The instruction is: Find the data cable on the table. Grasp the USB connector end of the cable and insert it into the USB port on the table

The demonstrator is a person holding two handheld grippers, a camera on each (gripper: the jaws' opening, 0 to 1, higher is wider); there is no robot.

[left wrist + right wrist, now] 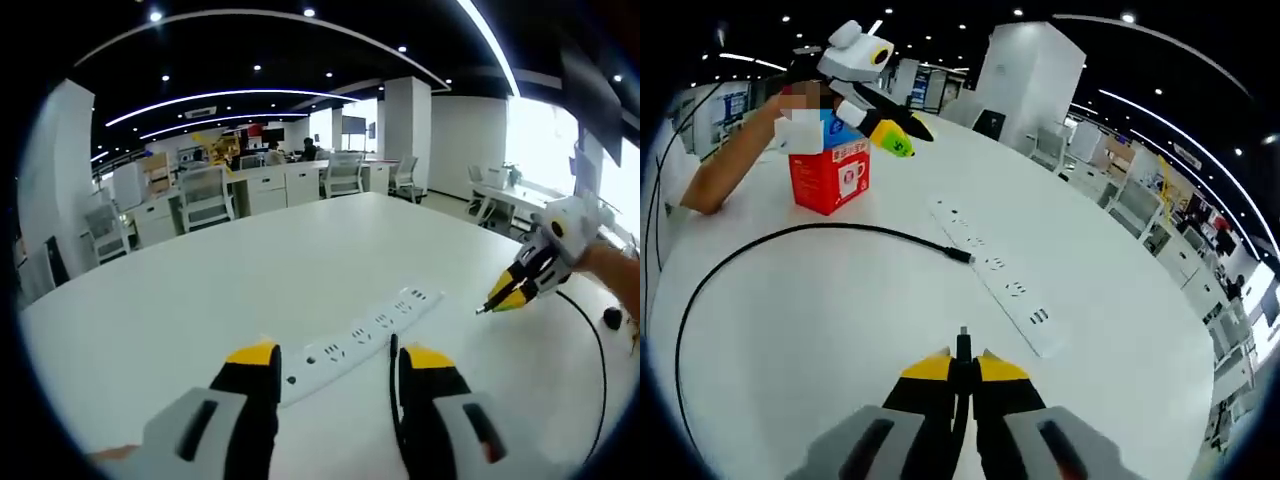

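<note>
Jaws of right gripper (pixel 962 368) clamped on cable (pixel 760 243) connector, left gripper (pixel 335 362) jaws apart, empty; power strip (pixel 995 273) between

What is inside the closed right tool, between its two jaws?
The right tool is shut on the black cable. A small connector tip sticks out past the jaws, toward the white power strip. The connector body between the jaws is covered.
</note>
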